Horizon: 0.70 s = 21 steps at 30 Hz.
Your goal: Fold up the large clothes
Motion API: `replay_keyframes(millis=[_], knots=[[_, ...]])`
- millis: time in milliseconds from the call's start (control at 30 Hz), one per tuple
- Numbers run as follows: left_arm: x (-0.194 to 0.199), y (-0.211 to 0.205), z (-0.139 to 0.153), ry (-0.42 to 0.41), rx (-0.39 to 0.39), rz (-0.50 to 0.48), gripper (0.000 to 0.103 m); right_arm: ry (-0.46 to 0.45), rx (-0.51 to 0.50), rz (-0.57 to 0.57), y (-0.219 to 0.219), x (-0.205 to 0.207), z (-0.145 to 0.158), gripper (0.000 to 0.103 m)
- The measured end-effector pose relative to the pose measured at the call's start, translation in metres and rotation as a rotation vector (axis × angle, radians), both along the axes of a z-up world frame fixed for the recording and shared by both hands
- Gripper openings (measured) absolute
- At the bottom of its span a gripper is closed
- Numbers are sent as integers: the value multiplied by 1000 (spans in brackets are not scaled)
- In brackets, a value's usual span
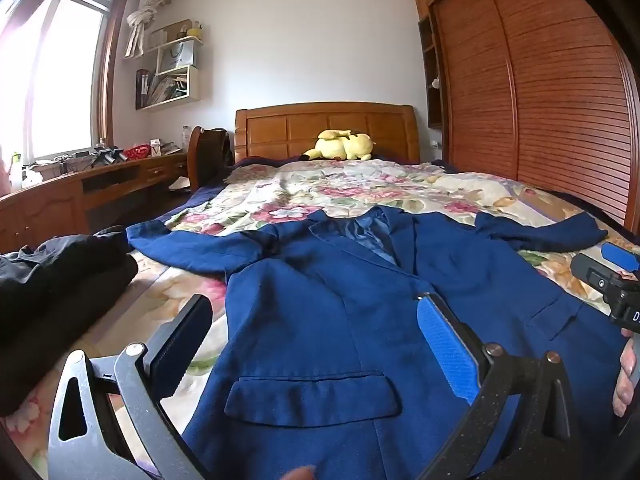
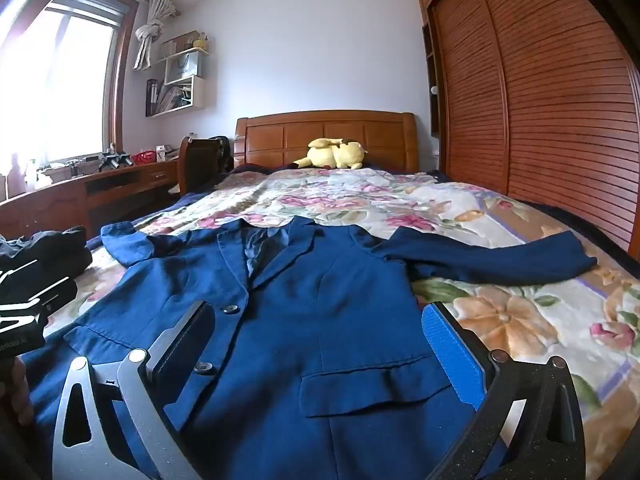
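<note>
A dark blue blazer (image 1: 336, 320) lies flat and face up on the floral bedspread (image 1: 320, 188), collar toward the headboard, both sleeves spread out sideways. My left gripper (image 1: 316, 340) hovers open over the blazer's left front, above a flap pocket (image 1: 312, 398). My right gripper (image 2: 320, 344) hangs open over the blazer (image 2: 304, 304) on its right front, near the buttons (image 2: 231, 309) and the other pocket (image 2: 372, 384). Nothing sits between either pair of fingers. The right gripper's body (image 1: 612, 288) shows at the right edge of the left wrist view.
A pile of black clothes (image 1: 52, 280) lies on the bed to the left of the blazer. A yellow plush toy (image 1: 340, 145) rests by the wooden headboard (image 1: 326, 126). A slatted wardrobe (image 1: 540, 92) lines the right side; a desk (image 1: 80, 184) and chair stand at left.
</note>
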<state>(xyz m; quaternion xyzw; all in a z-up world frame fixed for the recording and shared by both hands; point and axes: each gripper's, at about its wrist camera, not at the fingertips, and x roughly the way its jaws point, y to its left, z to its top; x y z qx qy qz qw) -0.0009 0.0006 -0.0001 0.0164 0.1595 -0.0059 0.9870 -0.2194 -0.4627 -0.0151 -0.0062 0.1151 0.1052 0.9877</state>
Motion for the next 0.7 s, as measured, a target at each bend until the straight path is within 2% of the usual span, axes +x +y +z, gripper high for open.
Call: replay_keyframes(millis=[700], knots=[[0, 0, 0, -2, -5, 2, 103, -7, -4, -4, 1, -1, 0, 103]])
